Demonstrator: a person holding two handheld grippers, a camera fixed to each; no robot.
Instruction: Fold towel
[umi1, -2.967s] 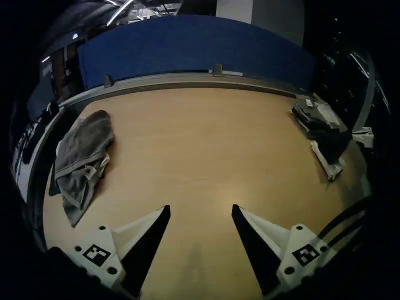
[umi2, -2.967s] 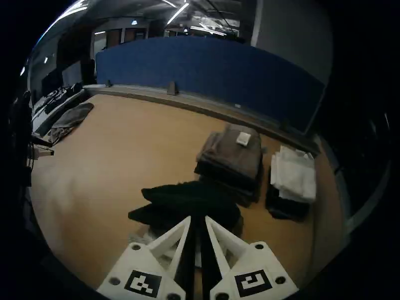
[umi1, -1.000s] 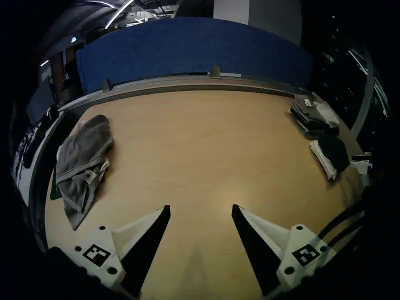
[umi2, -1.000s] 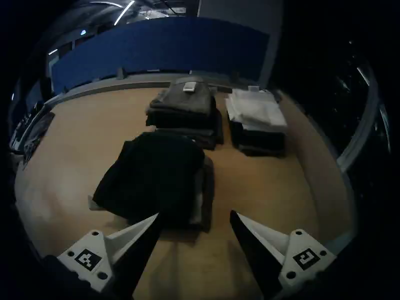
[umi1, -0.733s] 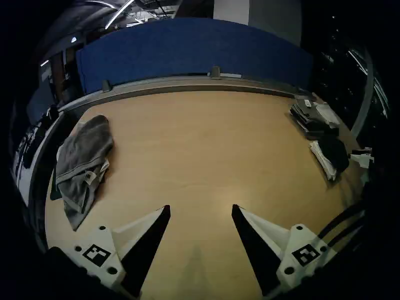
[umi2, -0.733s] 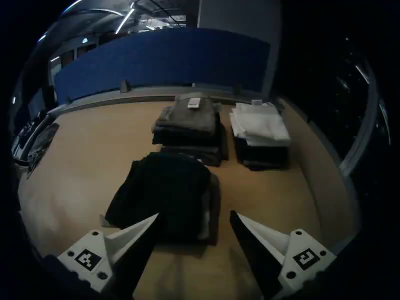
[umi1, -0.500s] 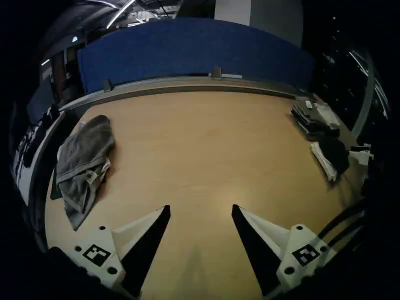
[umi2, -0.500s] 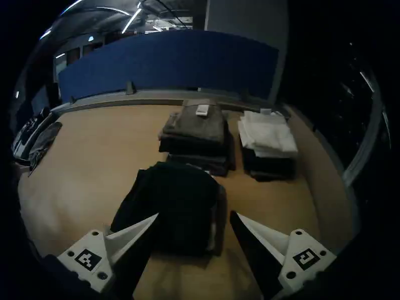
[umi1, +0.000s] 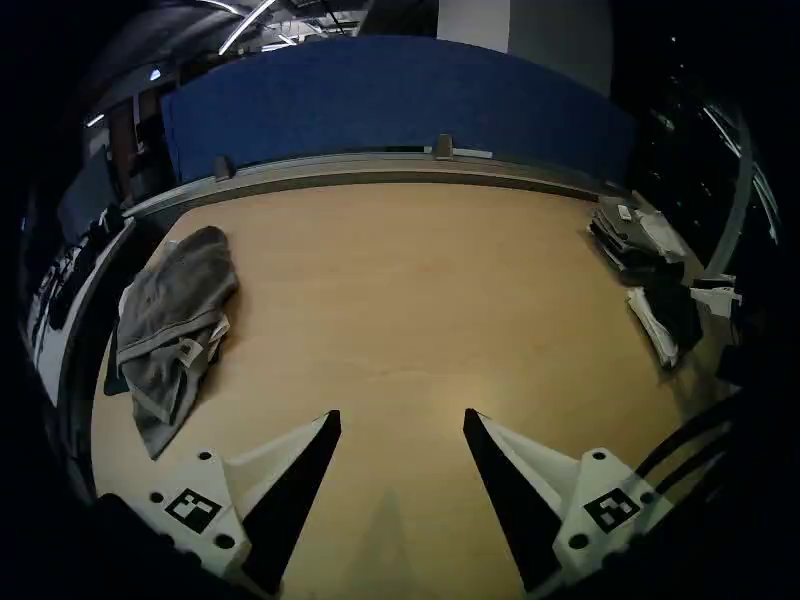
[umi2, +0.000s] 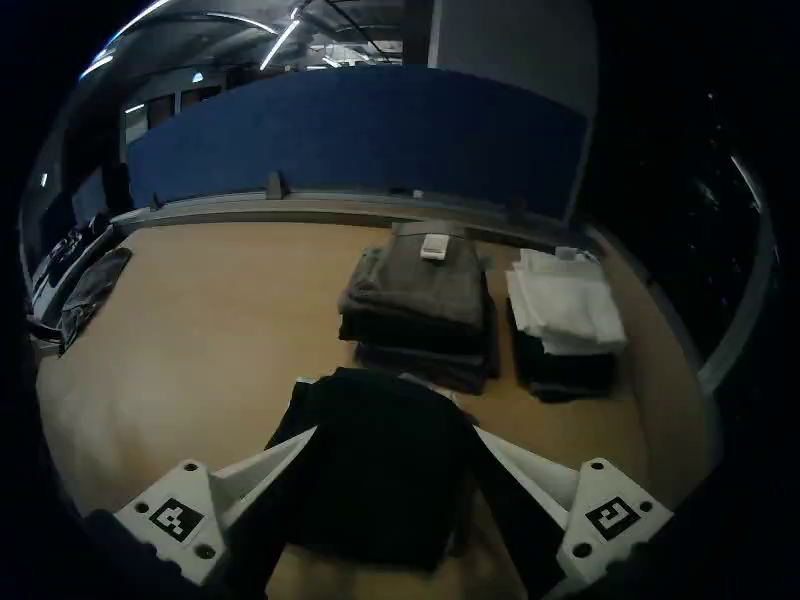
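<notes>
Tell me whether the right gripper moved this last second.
Yes. The right gripper has advanced: the black folded towel now lies between its fingers, and the grey towel stack sits lower in view.

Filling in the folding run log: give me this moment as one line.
left hand-held gripper: open, over table | right hand-held gripper: open, at folded black towel | grey towel: crumpled, untouched, at table edge

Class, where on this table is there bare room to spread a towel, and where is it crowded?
Bare: the wide middle of the table, between the crumpled grey towel and the folded stacks, up to the blue divider. Crowded: around the stacks and black towel.
</notes>
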